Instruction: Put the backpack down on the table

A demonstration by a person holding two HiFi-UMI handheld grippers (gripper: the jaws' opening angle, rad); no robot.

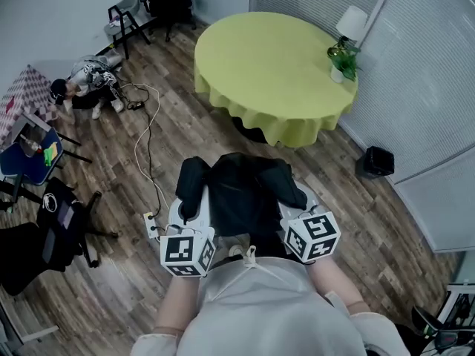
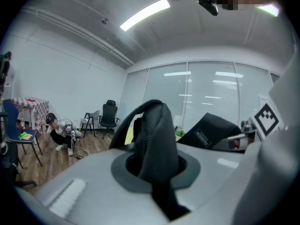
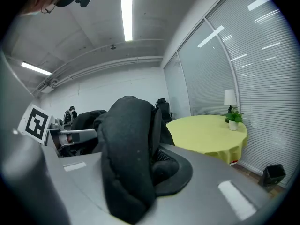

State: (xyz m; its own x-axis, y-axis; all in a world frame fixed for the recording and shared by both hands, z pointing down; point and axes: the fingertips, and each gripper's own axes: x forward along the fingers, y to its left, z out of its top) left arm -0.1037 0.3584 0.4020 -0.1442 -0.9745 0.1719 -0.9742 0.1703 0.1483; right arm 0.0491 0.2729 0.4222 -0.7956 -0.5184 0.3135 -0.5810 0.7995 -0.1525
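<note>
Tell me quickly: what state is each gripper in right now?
Left gripper: jaws closed on the backpack, by a thin strap.
Right gripper: jaws closed on the backpack, by a padded strap.

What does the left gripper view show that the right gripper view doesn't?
Only the left gripper view: a table under a red-checked cloth and a blue chair beside it. Only the right gripper view: a small black bin by the window blinds. Both: the black fabric backpack, one strap clamped in the left gripper, another in the right gripper, and ceiling strip lights.
</note>
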